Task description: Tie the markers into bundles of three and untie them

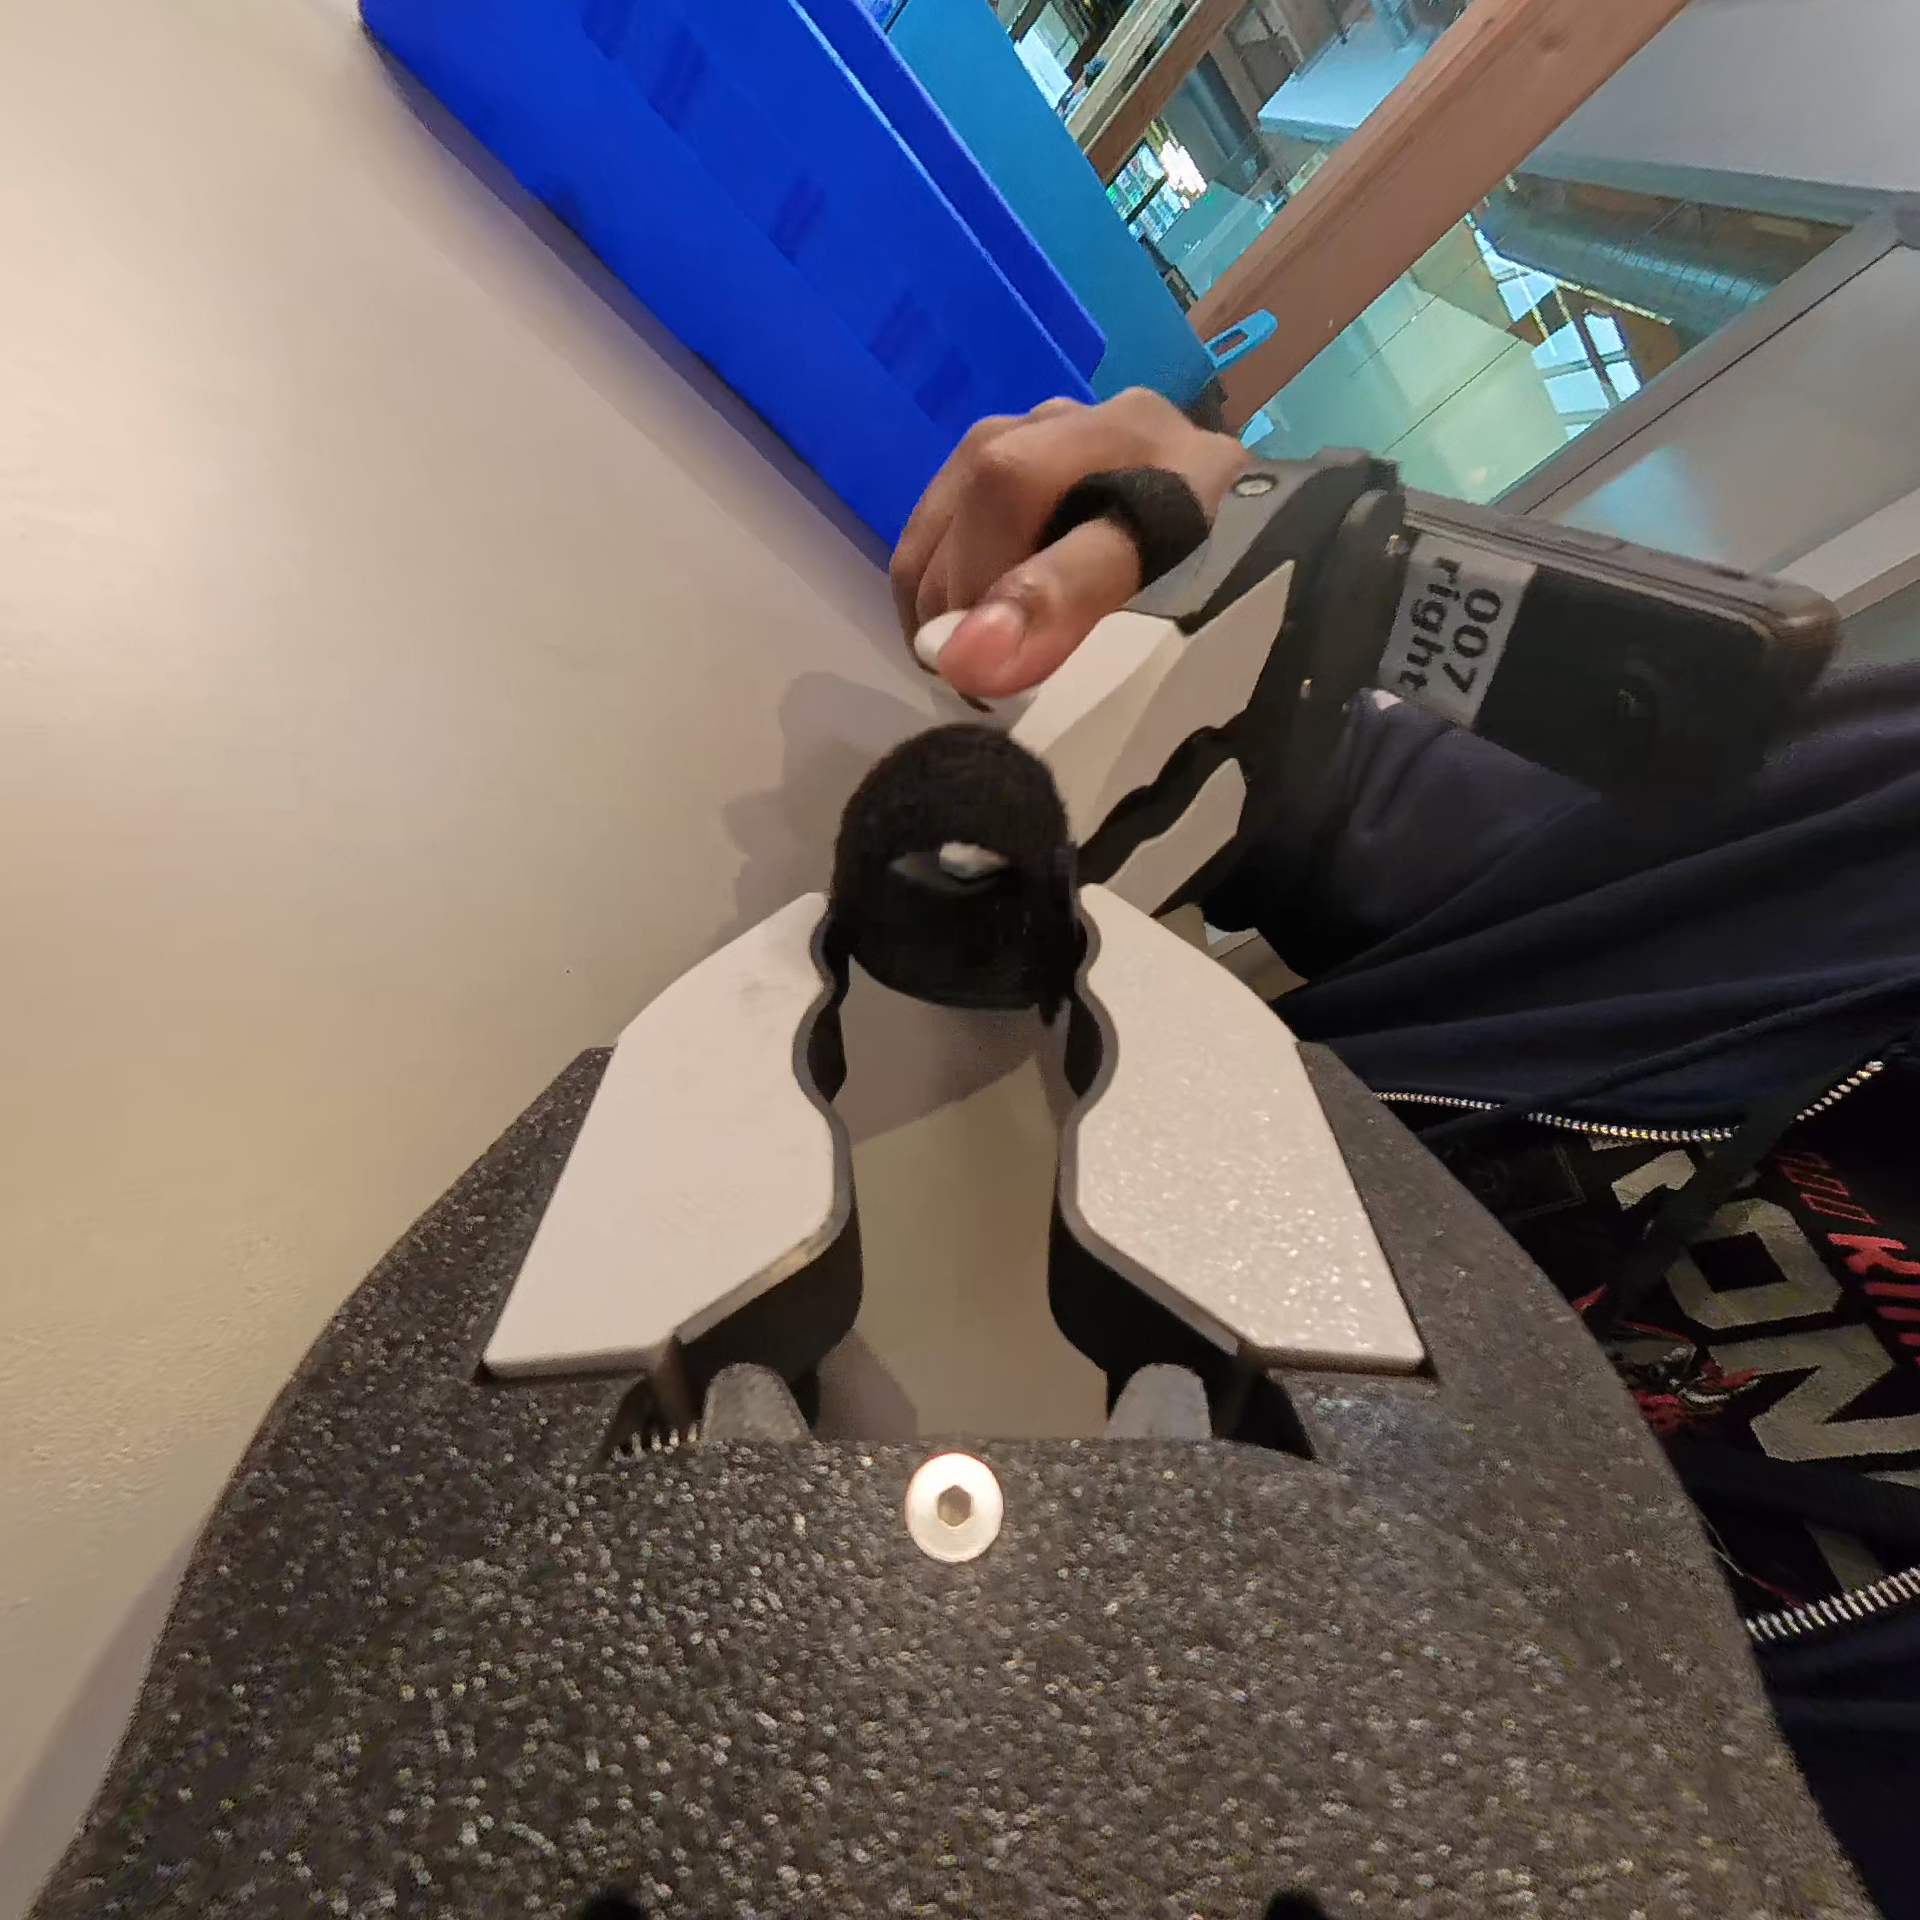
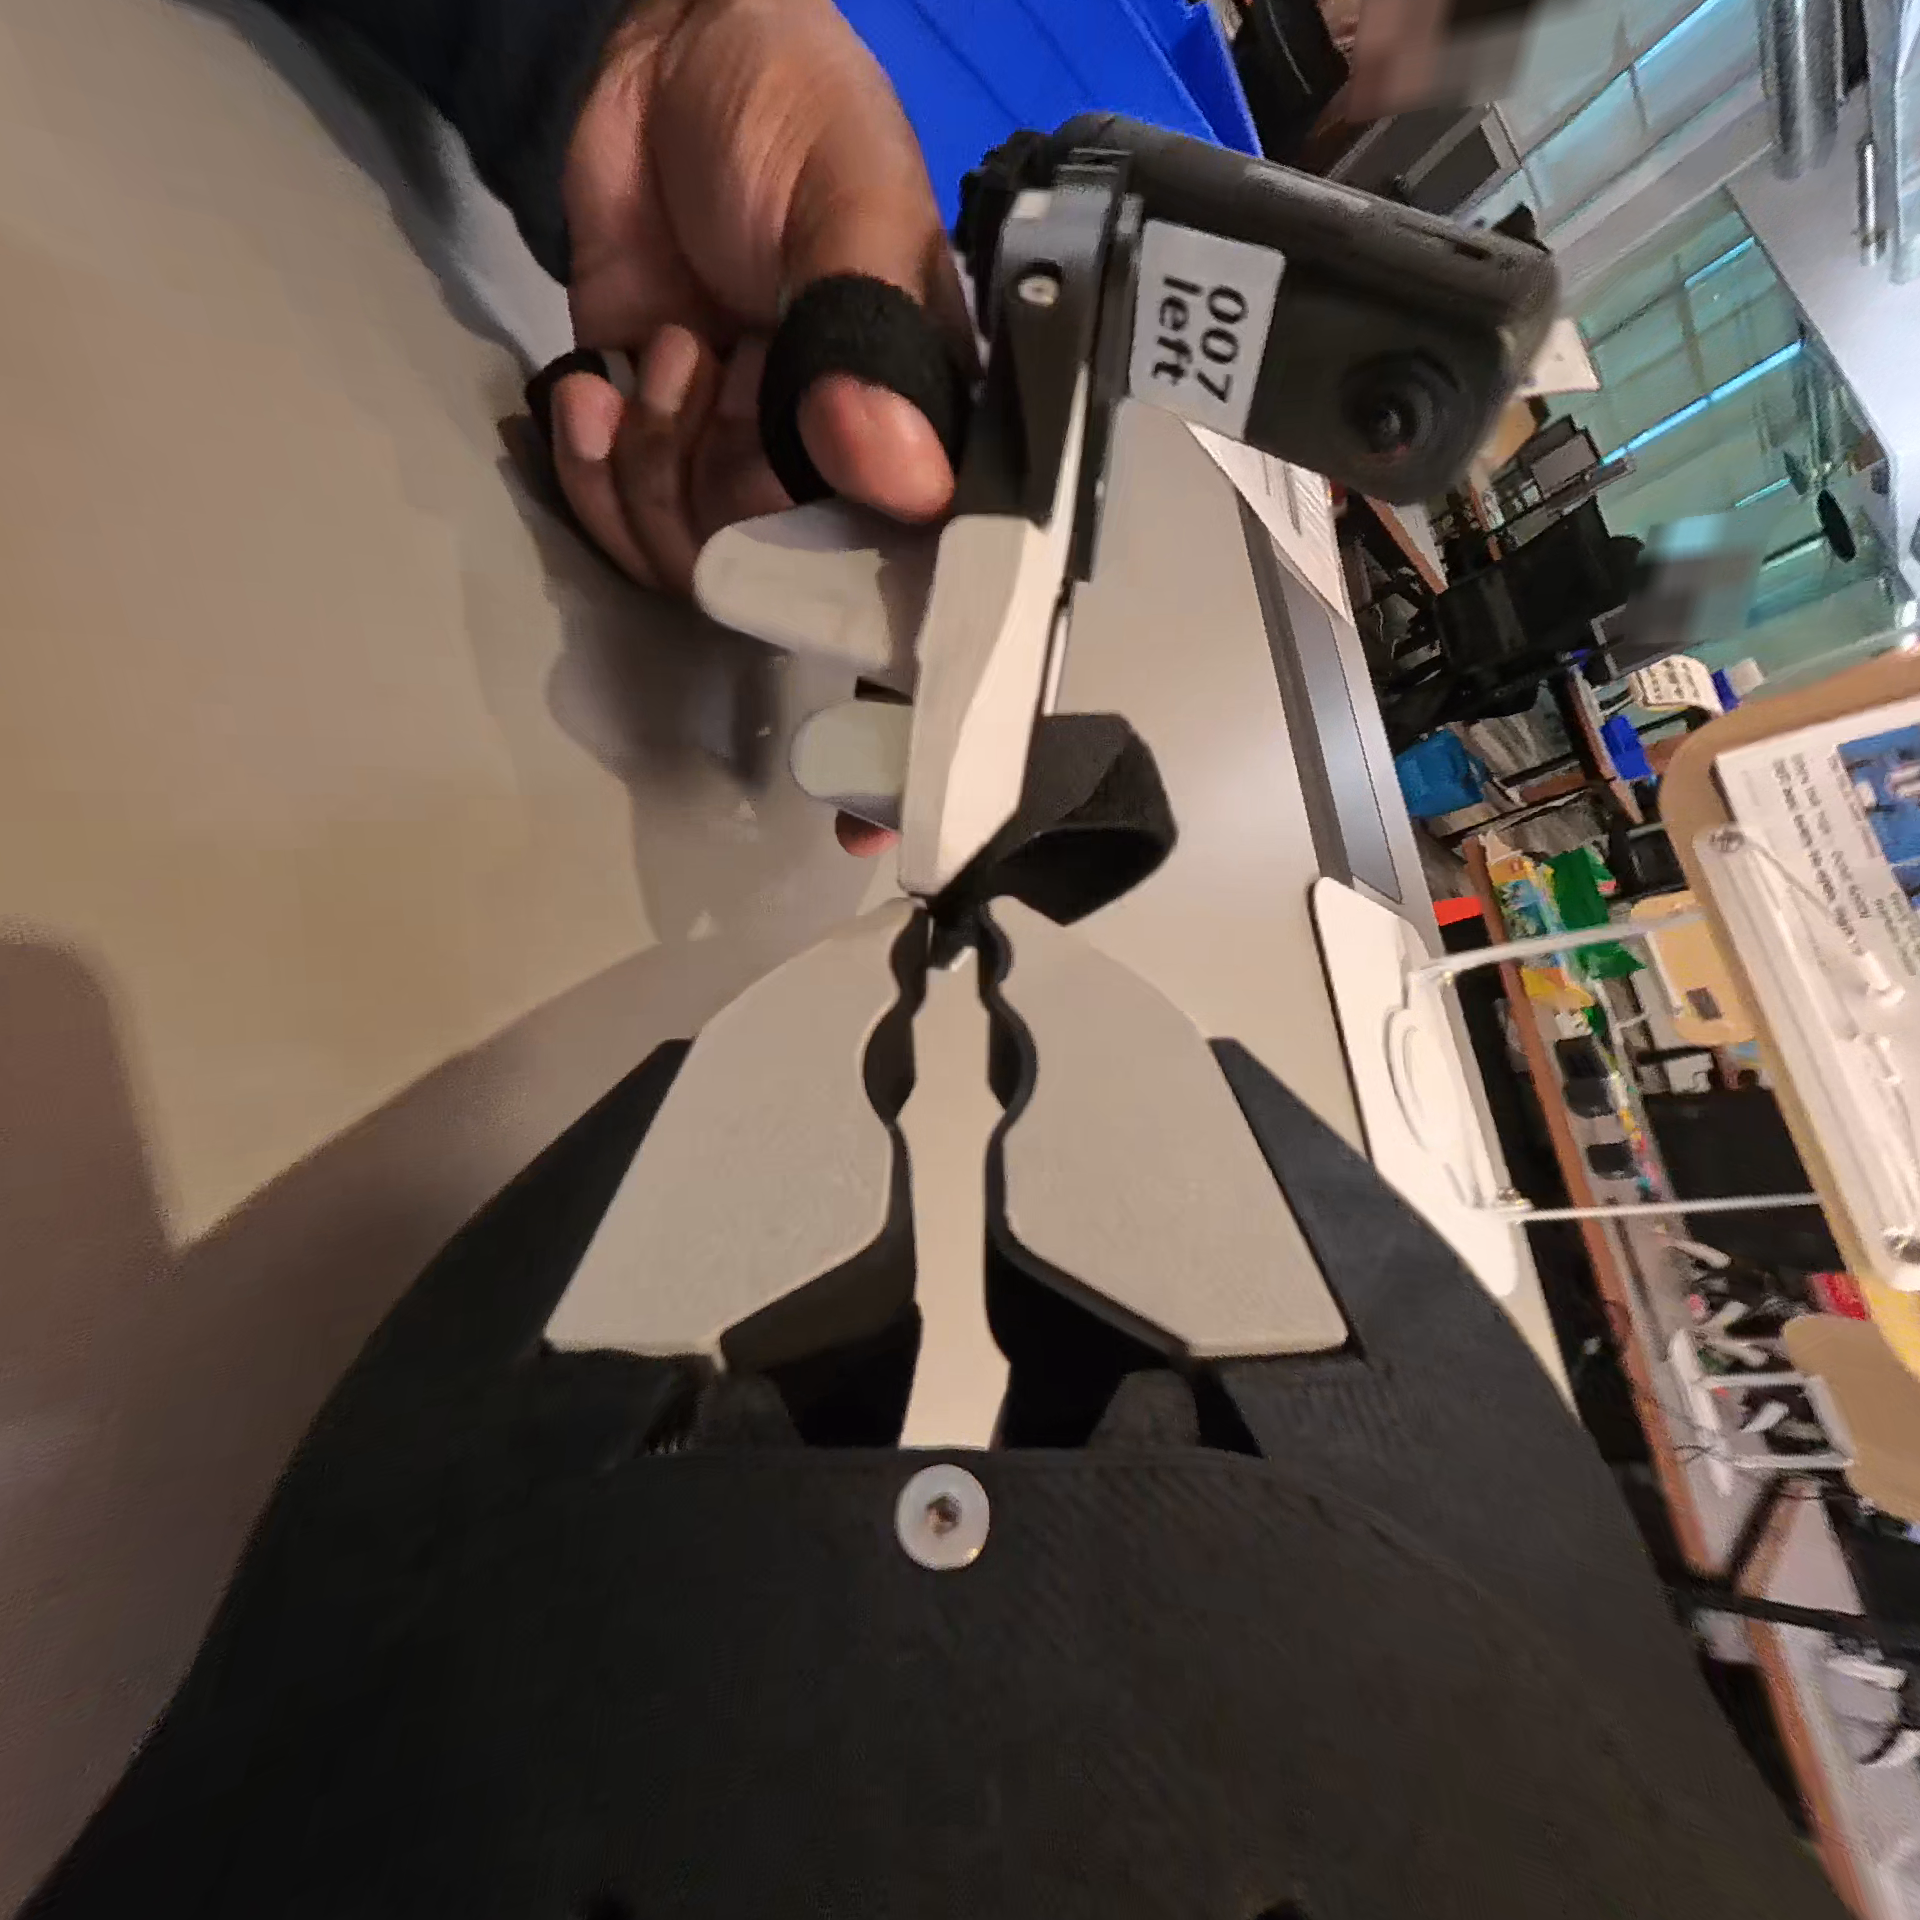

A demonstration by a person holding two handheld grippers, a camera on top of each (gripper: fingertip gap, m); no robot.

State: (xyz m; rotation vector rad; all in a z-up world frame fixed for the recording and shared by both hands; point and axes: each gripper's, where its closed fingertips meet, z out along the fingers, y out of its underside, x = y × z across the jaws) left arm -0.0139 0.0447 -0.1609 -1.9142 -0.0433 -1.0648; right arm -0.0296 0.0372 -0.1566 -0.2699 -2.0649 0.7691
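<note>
Gripping one black strap loop (image 1: 951, 883), the left gripper (image 1: 954, 940) is holding its sides while the right gripper (image 2: 951, 935) is pinching its end; a blue bin (image 1: 748, 229) is sitting at the counter (image 1: 260, 623) edge, contents hidden.

Left wrist view: rolled sideways, close over left tool (image 1: 954, 940), facing right tool (image 1: 1049, 717) at 1 o'clock. Right wrist view: likewise rolled, close, facing left tool (image 2: 940, 883) at 12 o'clock. Shared: black strap (image 1: 951, 873), tabletop (image 1: 312, 727).
</note>
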